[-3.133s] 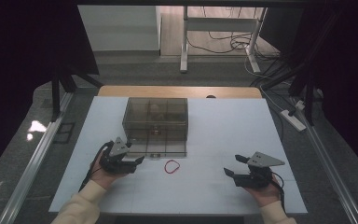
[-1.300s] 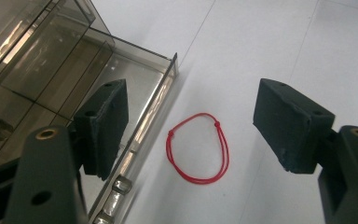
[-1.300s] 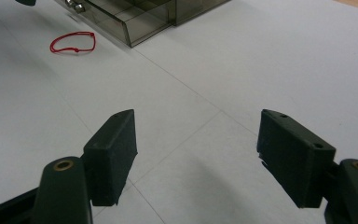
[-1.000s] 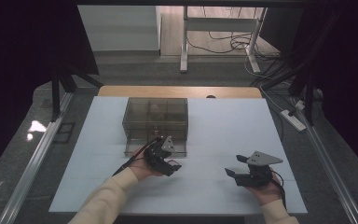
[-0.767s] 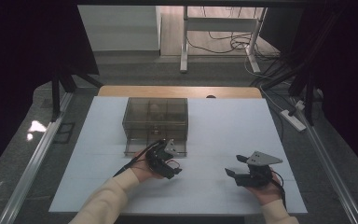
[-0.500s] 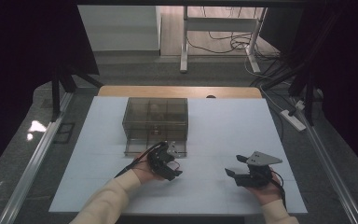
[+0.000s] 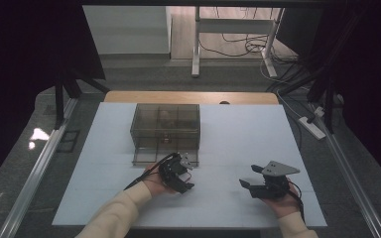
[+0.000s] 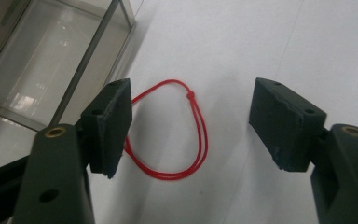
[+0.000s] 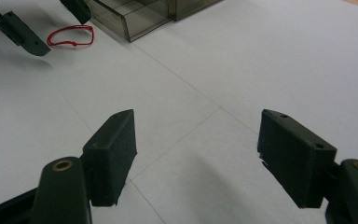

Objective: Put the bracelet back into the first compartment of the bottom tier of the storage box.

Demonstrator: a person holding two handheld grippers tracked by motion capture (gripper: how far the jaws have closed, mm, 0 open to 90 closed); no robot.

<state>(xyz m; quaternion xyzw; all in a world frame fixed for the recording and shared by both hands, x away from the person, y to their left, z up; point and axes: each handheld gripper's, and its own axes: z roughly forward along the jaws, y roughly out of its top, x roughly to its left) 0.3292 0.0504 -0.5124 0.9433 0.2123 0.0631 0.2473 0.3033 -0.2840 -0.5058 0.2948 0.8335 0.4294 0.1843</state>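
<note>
A red string loop [image 8: 201,140] with a small knot lies flat on the white table [image 7: 238,134], just in front of a smoky clear drawer box [image 7: 165,130]. My left gripper [image 7: 181,177] is tipped down over it. In the left gripper view the loop lies between the jaws of the left gripper [image 8: 191,100], with one side tucked under the left pad. Those jaws have just been closing a little, but the pads do not press the string. My right gripper [image 7: 247,182] rests open at the front right, and in its own view the right gripper [image 9: 198,123] has nothing between its jaws.
The box's bottom drawer [image 7: 154,157] is pulled out toward me, right beside the left gripper. From the right gripper view, the box corner [image 9: 135,14], the loop [image 9: 74,44] and the left gripper [image 9: 63,33] appear at the top left. White tabletop separates the two hands.
The left hand came from the table's left side to the loop in front of the drawer, then settled over it. The right hand has stayed put.
</note>
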